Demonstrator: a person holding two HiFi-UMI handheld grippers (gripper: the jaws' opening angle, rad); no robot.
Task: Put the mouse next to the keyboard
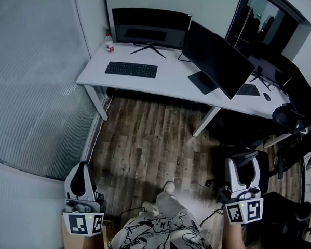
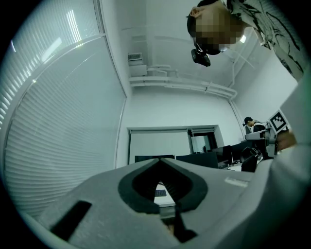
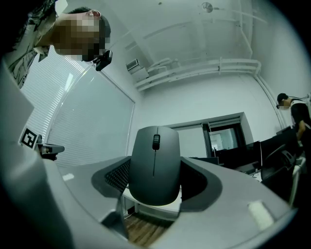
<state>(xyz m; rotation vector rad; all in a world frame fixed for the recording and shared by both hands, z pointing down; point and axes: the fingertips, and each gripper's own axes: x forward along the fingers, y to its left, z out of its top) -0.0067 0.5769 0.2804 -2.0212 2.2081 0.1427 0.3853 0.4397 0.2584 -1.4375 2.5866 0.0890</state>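
Your right gripper (image 1: 244, 167) clamps the mouse (image 3: 154, 165) between its jaws, with the wheel end past the tips. Your left gripper (image 2: 159, 163) is closed on nothing. The keyboard (image 1: 131, 69) lies well ahead of both. Caution: the mouse shell is smooth, rounded, matte grey plastic. A jolt in transit could make it slip or rotate between the dark pads.

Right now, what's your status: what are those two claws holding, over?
Left gripper shut, empty. Right gripper shut on mouse. Keyboard on desk ahead, across floor; path looks open.
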